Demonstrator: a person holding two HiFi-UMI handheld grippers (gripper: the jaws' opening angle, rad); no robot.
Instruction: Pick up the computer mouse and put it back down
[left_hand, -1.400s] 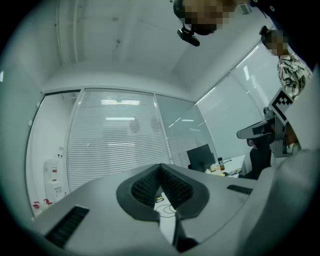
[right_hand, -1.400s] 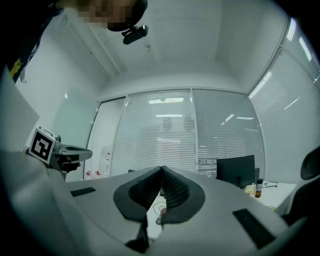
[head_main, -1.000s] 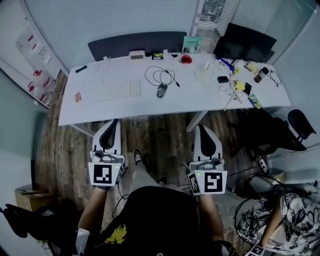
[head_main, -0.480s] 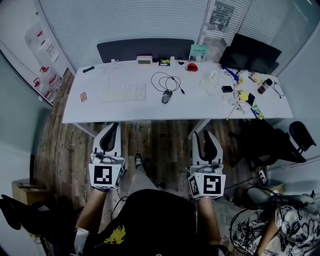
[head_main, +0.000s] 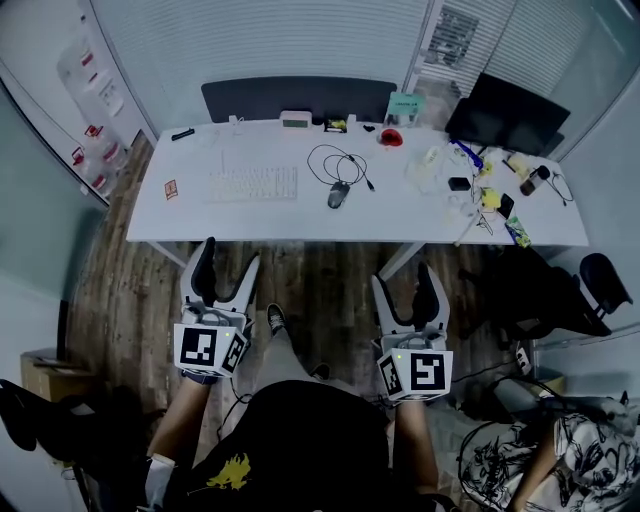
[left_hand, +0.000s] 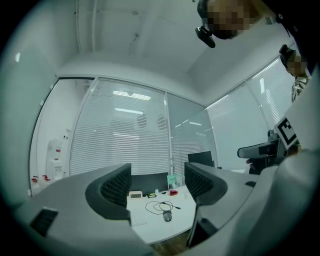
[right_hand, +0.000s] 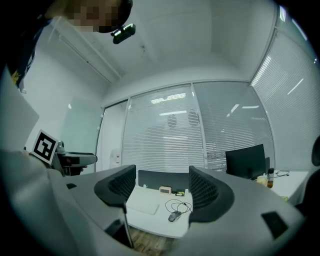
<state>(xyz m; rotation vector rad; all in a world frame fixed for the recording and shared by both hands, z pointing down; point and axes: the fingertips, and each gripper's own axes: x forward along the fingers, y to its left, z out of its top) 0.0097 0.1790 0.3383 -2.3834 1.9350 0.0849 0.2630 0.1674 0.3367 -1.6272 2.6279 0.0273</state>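
Two grippers hang level over the wood floor (head_main: 130, 290), short of the desk's near edge, both aimed at the desk (head_main: 190, 215). The left gripper (head_main: 228, 258) now has its fingers spread, with nothing between them. A second ago they were pressed together in a single point, and half a second ago they were still together, so the jaws have just been opening. The right gripper (head_main: 403, 280) shows the same change. Its fingers were together a second ago and slightly parted half a second ago, and they are now spread wide and empty. In each gripper view the black ribbed pads frame only the far desk top.

The mouse (head_main: 338, 194) lies on the desk near the middle, untouched and well apart from both grippers. Its looped cable (head_main: 345, 162) lies just behind it, toward the desk's far edge. It sits just right of the keyboard (head_main: 253, 184), the same spot on the desk as in the earlier frames. A dark chair back (head_main: 300, 97) stands behind the desk's far edge. A black monitor (head_main: 510, 112) stands at the desk's far right corner, above a clutter of small items on the desk's right end.

Neither hand has closed in on the desk since a second ago.
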